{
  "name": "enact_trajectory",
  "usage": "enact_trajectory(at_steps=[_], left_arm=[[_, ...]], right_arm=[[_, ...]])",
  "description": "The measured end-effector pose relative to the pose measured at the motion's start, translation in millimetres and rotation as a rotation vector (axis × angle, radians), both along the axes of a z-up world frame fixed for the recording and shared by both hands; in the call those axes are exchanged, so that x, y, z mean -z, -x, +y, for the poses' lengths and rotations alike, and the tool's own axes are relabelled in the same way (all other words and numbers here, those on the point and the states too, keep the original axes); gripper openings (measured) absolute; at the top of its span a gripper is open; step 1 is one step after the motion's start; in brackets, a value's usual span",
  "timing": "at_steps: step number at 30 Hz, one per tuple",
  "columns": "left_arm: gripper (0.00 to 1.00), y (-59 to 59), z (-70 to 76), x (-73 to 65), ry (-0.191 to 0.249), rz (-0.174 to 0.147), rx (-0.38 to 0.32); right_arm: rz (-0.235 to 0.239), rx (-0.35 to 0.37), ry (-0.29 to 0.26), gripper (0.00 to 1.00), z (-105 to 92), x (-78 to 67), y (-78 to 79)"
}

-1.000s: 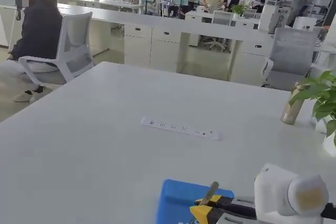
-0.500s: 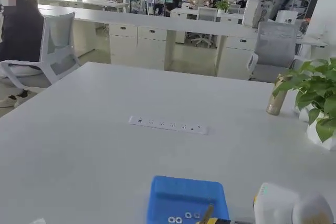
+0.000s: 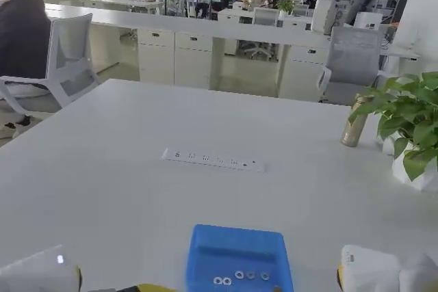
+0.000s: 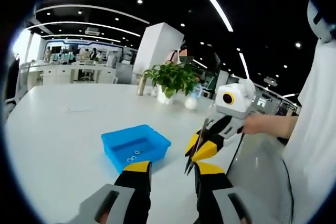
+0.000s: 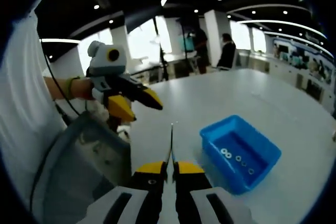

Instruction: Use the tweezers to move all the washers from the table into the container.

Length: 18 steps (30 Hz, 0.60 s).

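On the white table [image 3: 102, 169] a blue container [image 3: 238, 254] stands on the near side of a white power strip [image 3: 213, 160]. Several washers [image 3: 239, 275] lie in a row on the container's floor, toward its near wall.

In the left gripper view, the left gripper [image 4: 170, 170] has its two yellow-tipped jaws wide apart, with nothing between them. Beyond them and to the left is the blue container with the washers inside. The right gripper [image 4: 199, 148] comes in from the right, held by a hand, and it carries the tweezers [image 4: 190, 162], which point down toward the table beside the container.

In the right gripper view, the right gripper's jaws are closed narrowly on the tweezers, which stick out straight ahead between them. I cannot see a washer at the tweezer tips. The container is to the right of the tips, apart from them, with washers inside. The left gripper hangs above the table on the left, with its jaws spread.
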<state>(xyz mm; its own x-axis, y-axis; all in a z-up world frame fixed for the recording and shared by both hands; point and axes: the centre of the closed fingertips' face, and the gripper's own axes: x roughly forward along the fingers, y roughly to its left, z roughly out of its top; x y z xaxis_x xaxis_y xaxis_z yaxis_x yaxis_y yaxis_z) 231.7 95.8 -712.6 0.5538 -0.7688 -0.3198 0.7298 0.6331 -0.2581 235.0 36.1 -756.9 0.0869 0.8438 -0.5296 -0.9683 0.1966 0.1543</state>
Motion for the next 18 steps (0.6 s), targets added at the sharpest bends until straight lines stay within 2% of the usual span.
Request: enact_trajectory(at_steps=[1, 4, 6, 7, 11, 14, 18], left_arm=[[0.27, 0.3, -3.0, -0.3, -0.014, -0.005, 0.029], [0.25, 2.7, -14.0, -3.9, -0.035, -0.024, 0.102], [0.26, 3.5, -21.4, -1.8, -0.078, -0.023, 0.156], [0.27, 5.2, -27.2, -1.3, -0.094, -0.021, 0.196], [0.28, 9.7, -42.9, -2.5, -0.088, 0.013, 0.282], [0.29, 15.6, -49.7, 2.1, -0.151, 0.025, 0.363], [0.27, 19.0, -54.8, 0.5, -0.167, 0.034, 0.404]], right_arm=[[0.000, -0.037, 0.022, 0.04, -2.7, 3.9, 5.4], [0.010, -0.079, 0.040, 0.04, -4.3, 9.6, 14.4], [0.017, -0.107, 0.058, 0.04, -5.6, 14.3, 19.2], [0.013, -0.113, 0.065, 0.04, -5.8, 15.1, 19.8], [-0.020, -0.177, 0.111, 0.04, -6.0, 20.3, 27.1], [-0.041, -0.215, 0.154, 0.03, -6.5, 25.2, 31.7], [-0.092, -0.265, 0.242, 0.03, -10.2, 35.4, 35.2]])
